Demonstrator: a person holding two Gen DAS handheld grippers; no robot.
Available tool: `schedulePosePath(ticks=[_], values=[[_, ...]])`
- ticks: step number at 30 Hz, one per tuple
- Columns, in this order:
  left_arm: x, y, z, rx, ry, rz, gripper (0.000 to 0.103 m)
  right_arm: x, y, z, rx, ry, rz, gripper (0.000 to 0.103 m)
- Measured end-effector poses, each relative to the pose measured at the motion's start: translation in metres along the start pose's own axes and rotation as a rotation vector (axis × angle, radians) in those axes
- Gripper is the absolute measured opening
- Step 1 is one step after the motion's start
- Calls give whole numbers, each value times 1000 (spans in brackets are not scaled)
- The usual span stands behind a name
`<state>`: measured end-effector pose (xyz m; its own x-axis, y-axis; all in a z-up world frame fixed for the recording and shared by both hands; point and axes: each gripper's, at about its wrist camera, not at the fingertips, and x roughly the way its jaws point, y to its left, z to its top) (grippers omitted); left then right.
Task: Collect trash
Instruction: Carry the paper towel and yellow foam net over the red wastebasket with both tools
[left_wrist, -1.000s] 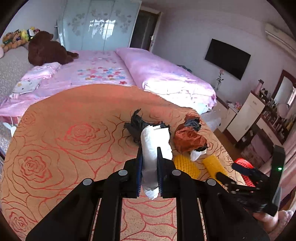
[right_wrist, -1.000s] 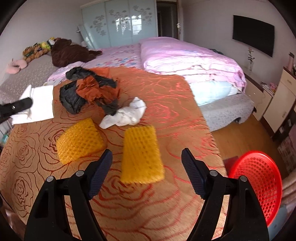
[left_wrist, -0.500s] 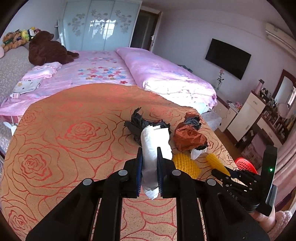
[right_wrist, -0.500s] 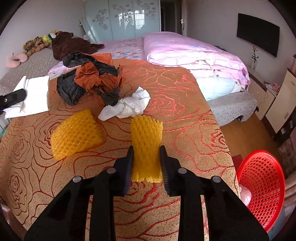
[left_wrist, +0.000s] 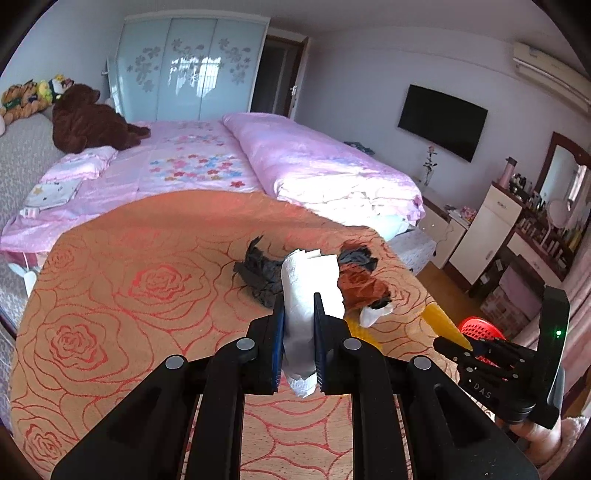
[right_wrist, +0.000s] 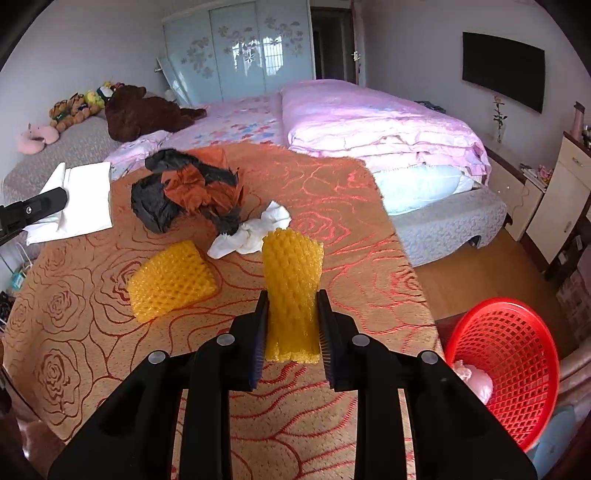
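— Left gripper? 
— Clamped on a folded white paper towel, pads pressing both sides, towel lifted off the orange rose-patterned tablecloth.

— Right gripper? 
— Closed tight on a yellow foam fruit net, squeezed between the pads and raised above the cloth, standing roughly upright. Jaws just drawn together around it.

— Remaining trash on the table? 
— Second yellow foam net lying flat to the left of the held one, apart from it. Crumpled white tissue just behind, touching the heap of black and rust-orange plastic bags further back.

— Bin? 
— Red mesh basket on the floor off the table's right edge, below the right gripper's side, with a pale wad already inside.

— Anything else around? 
— Pink bed beyond the table, brown plush bear at its head, wall TV to the right.
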<state>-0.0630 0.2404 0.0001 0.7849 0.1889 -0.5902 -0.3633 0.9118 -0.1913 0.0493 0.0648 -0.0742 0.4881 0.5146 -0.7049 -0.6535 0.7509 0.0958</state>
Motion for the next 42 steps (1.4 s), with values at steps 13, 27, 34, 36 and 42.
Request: schedulePosePath(ticks=[13, 27, 34, 36, 42], values=[[-9, -40, 3, 109, -37, -24, 13, -48, -6, 11, 10, -99, -34, 25], [-3, -83, 10, 183, -36, -87, 13, -87, -40, 14, 62, -162, -102, 25], [4, -109, 14, 226, -32, -112, 13, -100, -58, 13, 95, -182, -139, 25], [7, -117, 14, 240, -31, -120, 13, -103, -64, 11, 106, -185, -152, 25], [18, -139, 15, 268, -15, -149, 13, -110, -83, 4, 144, -186, -190, 25]])
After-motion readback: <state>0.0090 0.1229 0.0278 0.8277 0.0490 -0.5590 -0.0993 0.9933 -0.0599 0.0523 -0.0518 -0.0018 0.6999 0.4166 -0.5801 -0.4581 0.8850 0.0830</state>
